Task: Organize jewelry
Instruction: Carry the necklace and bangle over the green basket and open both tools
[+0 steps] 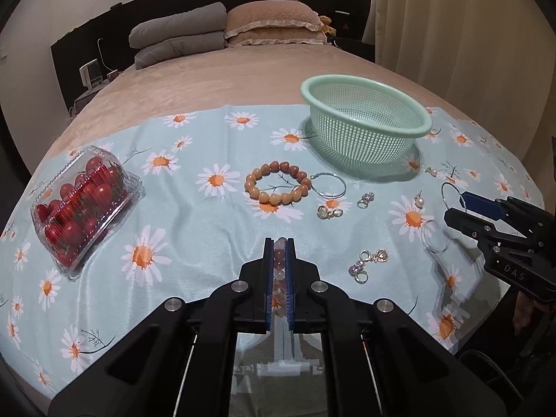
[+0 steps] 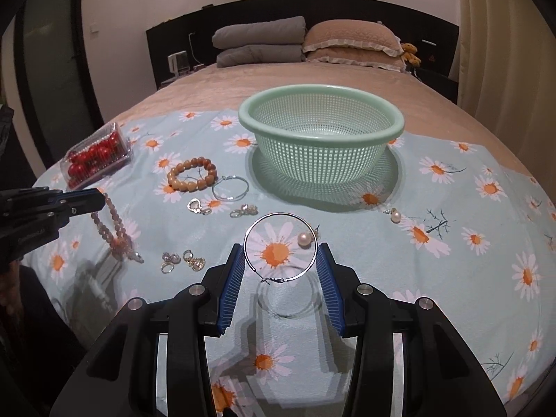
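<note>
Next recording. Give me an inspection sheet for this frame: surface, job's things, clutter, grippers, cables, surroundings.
Surface: daisy-print cloth spread over a bed.
Job's things: green basket, nothing visible inside; orange bead bracelet, silver hoop, small clasp earrings and pearl earring lying on the cloth.
Clutter: clear box of cherry tomatoes at the cloth's left edge.
Grippers: left gripper shut on a pink bead bracelet, which hangs from it; right gripper holds a large silver hoop across its fingers, lifted off the cloth.
Cables: a white cord at the headboard.
Surroundings: grey and beige pillows, curtain, bedside device.
</note>
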Available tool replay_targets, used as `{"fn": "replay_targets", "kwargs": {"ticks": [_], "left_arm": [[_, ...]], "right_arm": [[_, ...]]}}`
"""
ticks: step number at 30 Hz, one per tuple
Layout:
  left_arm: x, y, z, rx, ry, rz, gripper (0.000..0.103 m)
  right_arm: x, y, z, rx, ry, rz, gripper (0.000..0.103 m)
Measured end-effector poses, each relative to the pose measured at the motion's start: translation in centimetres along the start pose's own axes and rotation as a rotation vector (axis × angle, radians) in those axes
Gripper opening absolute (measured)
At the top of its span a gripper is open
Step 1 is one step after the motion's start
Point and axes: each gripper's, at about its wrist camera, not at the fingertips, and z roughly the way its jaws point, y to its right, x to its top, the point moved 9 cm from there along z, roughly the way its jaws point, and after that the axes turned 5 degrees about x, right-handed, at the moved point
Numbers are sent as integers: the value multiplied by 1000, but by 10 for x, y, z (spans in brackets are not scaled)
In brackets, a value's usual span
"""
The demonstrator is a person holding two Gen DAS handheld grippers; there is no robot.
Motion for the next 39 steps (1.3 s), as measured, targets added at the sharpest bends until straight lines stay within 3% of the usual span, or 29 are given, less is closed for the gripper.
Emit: {"fn": "replay_targets", "kwargs": {"ticks": [13,24,30,39], "left_arm": [[60,19,-24,-43,83,42,6],[131,41,-26,-103,165,57,6],[160,61,-7,-192,143,59,6],[176,91,42,-206,91,91,6]], "right_arm": [[38,6,-26,-14,65,-33,41],[102,37,-41,-54,151,-53,41],[130,58,-24,-62,163,-56,41],[140,79,26,-15,96,-17,41]]}}
